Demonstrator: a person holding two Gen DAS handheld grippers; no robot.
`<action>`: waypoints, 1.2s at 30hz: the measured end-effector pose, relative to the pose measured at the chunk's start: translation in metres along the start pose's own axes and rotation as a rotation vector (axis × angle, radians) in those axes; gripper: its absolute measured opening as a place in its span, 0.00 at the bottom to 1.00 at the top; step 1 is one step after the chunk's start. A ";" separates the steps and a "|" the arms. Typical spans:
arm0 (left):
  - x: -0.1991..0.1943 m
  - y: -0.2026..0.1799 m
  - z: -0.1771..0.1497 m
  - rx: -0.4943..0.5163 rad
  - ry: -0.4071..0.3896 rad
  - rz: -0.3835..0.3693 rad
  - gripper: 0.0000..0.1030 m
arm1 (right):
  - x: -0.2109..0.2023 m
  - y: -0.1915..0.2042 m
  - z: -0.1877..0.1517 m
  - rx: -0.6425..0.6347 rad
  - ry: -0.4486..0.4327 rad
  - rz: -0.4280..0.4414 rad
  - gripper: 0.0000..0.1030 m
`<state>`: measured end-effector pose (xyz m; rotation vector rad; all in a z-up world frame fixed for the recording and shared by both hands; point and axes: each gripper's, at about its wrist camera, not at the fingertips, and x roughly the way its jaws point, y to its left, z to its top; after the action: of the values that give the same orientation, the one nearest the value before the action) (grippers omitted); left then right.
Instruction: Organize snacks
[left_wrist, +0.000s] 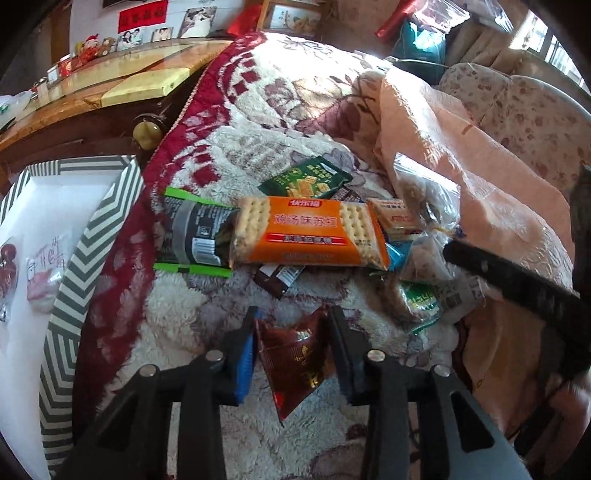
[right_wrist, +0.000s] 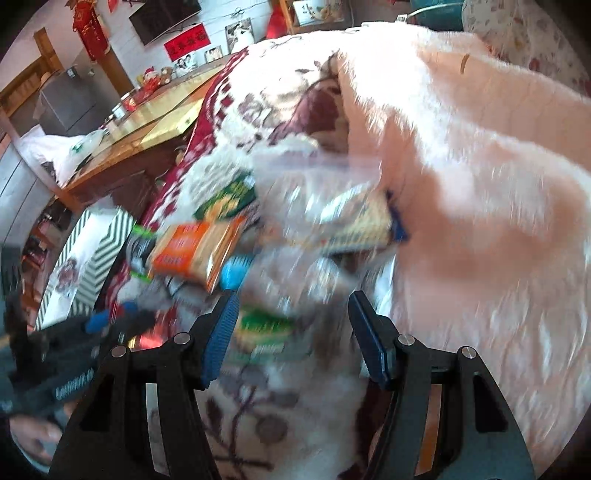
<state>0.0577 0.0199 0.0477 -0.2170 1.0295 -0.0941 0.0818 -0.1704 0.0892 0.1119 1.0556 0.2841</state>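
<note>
The left claw (left_wrist: 291, 350) is pinched on a small dark-red snack packet (left_wrist: 295, 362), its pads pressing both side edges so the packet hangs corner-down above the fleece blanket (left_wrist: 192, 332). I judge this grip is meant to carry it to the chevron-striped box (left_wrist: 96, 236) at nine o'clock, where two small packets already lie.

The rest of the snacks sit heaped at twelve o'clock from that claw. An orange soda-cracker pack (left_wrist: 306, 232) lies across a black-and-green packet (left_wrist: 192, 236), with a dark green cracker bag (left_wrist: 306, 181) behind. At about two o'clock is a clear plastic bag (left_wrist: 428, 206) holding more.

The right claw (right_wrist: 291, 332) stands half open with nothing pressed between its pads, over a green-labelled packet (right_wrist: 264, 328); this view is blurred.

The orange pack carries Chinese lettering; I can make out the characters for chicken-soup flavour, little else. The red packet's gold print is too creased to read.
</note>
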 end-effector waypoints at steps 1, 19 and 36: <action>0.002 0.000 -0.001 0.006 0.003 0.016 0.55 | 0.002 -0.001 0.006 0.002 -0.005 -0.004 0.65; 0.007 0.018 -0.009 0.002 0.027 0.020 0.05 | 0.046 0.000 0.026 -0.077 0.008 0.010 0.30; -0.056 0.051 -0.031 -0.048 -0.026 -0.067 0.03 | -0.022 0.038 -0.010 -0.138 -0.041 0.164 0.26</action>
<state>0.0014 0.0752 0.0683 -0.2959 0.9998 -0.1266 0.0560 -0.1403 0.1109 0.0799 0.9850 0.5000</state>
